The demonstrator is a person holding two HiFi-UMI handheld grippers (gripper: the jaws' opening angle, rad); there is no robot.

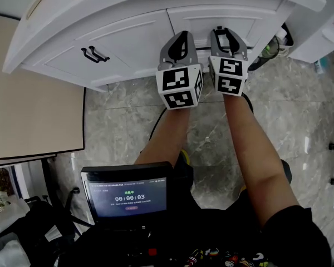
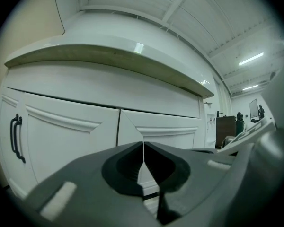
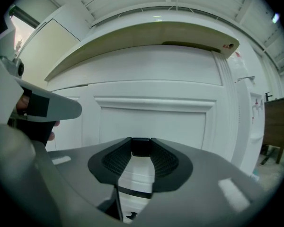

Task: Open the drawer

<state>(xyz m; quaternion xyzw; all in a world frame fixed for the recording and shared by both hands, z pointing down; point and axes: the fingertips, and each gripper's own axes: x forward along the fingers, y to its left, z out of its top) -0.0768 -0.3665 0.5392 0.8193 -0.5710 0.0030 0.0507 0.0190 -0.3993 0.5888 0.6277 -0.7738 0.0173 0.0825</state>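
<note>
Left gripper (image 2: 143,151): grey jaws pressed together, holding nothing.
Right gripper (image 3: 141,148): grey jaws pinching small black knob (image 3: 141,146) on white panelled drawer (image 3: 156,122).

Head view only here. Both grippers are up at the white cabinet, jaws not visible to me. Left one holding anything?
Observer: No. The left gripper has its jaws pressed together, nothing between them.
Operator: Right one?
Observer: The right gripper is closed on a small dark block at its tips; whether that's a pull, I can't tell.
Operator: Where's the left pointing?
Observer: Near a seam in the cabinet front; the black handle sits far off to its left.
</note>
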